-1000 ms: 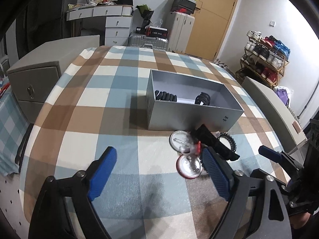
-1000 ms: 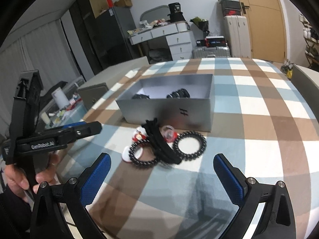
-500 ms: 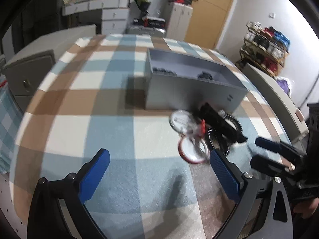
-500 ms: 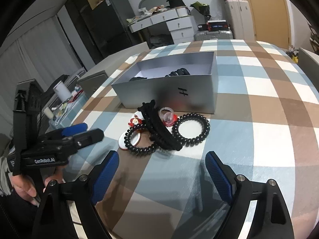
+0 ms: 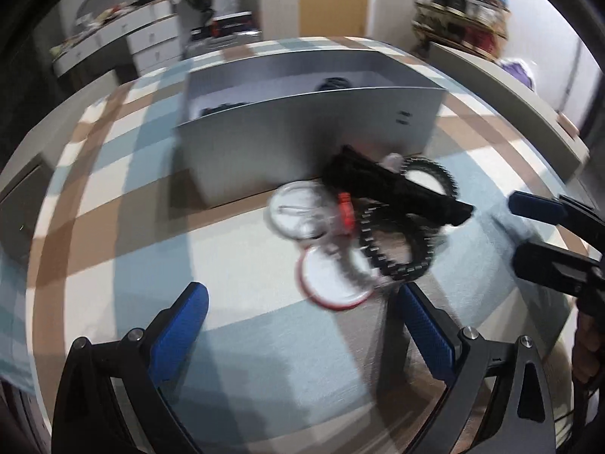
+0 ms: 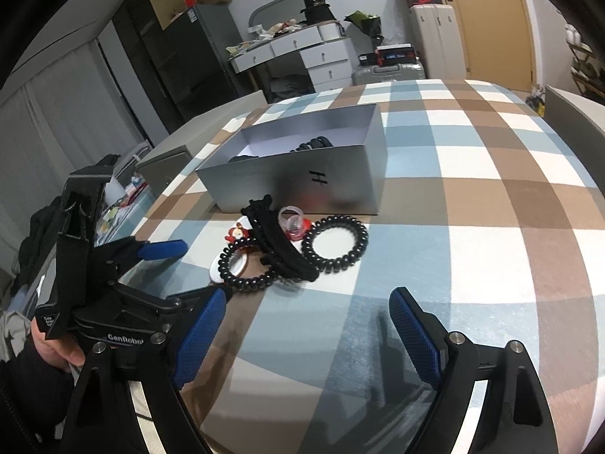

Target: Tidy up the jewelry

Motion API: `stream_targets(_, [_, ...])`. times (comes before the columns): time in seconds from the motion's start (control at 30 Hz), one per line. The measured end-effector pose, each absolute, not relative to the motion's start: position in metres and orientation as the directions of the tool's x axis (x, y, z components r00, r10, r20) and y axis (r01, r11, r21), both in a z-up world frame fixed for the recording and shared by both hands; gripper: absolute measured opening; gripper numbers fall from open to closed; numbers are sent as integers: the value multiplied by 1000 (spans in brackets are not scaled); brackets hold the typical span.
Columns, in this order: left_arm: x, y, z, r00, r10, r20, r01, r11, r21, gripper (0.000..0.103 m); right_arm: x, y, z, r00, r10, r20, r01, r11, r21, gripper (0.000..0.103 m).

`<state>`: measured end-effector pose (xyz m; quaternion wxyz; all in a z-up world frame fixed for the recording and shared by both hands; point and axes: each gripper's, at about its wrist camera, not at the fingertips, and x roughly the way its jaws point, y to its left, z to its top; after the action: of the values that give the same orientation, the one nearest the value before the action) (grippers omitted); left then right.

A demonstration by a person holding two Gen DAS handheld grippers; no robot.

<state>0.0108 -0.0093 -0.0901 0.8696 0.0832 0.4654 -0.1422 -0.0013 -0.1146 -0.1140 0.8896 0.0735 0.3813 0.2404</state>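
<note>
Plaid tablecloth point(image 6: 472, 227), jewelry pile point(image 6: 287, 249) just beyond spread left claw point(image 5: 298, 314)

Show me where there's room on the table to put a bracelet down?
Bare plaid tablecloth lies right of the spiral hair tie and the grey box, and between the pile and the right gripper. It is crowded where the black hair claw crosses the rings, near the left gripper.
</note>
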Motion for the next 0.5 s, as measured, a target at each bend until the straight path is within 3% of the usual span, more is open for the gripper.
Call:
stream_targets(0.17, [17, -13, -87, 504, -186, -844, 363, 932, 11, 97, -4, -120, -115, 600, 486, -635, -361, 873, 327, 89])
stream_targets(0.27, [19, -13, -84, 504, -199, -841, 380, 925, 8, 85, -6, -122, -115, 603, 487, -632, -359, 873, 330, 89])
stream_targets(0.37, [21, -12, -82, 499, -221, -838, 411, 911, 5, 61, -7, -124, -115, 603, 488, -632, -356, 873, 334, 89])
stream_targets(0.43, [22, -10, -80, 493, -230, -839, 420, 907, -2, 37, -6, -124, -115, 603, 487, -631, -354, 873, 336, 89])
stream_targets(0.5, [21, -7, -79, 481, -241, -843, 433, 901, -11, 37, -6, -125, -115, 605, 489, -629, -353, 872, 338, 89])
